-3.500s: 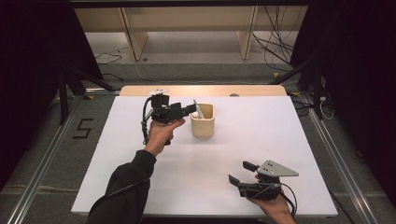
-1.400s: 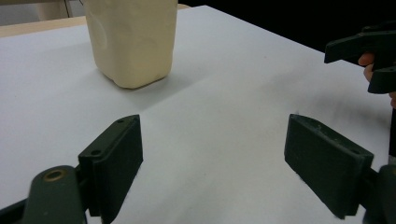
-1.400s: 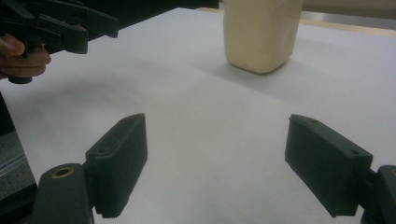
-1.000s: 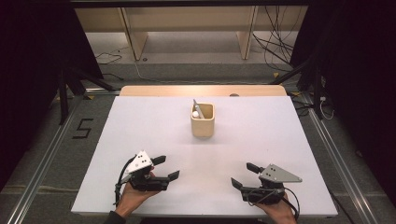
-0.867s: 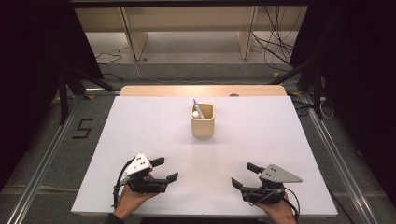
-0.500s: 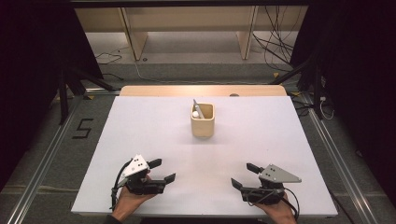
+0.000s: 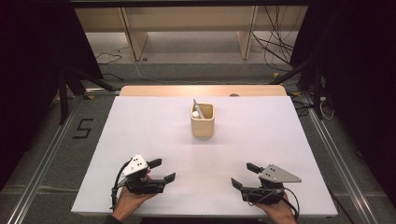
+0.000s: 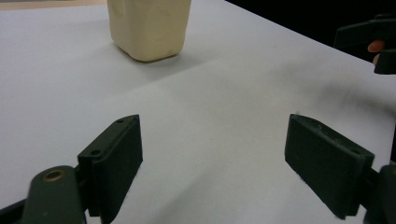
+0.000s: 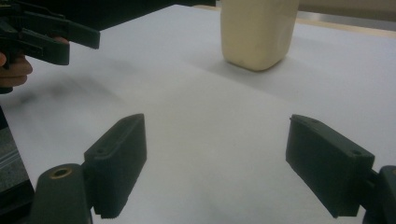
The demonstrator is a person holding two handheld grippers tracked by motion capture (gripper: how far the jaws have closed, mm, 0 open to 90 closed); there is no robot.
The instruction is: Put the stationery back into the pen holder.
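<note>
Cup [image 7: 202, 122]: standing mid-bench, already holding a white-tipped stick [image 7: 197, 110].
Left tool [image 7: 160, 171]: resting near the bench edge, jaws apart, carrying nothing.
Right tool [image 7: 243, 176]: likewise.
Remaining: seemingly nothing.

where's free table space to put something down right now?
Bare patches: left and right of the cream cup, and between it and the near edge. The near corners are taken by the left hand-held gripper and right hand-held gripper, both open, with a gap between them.
</note>
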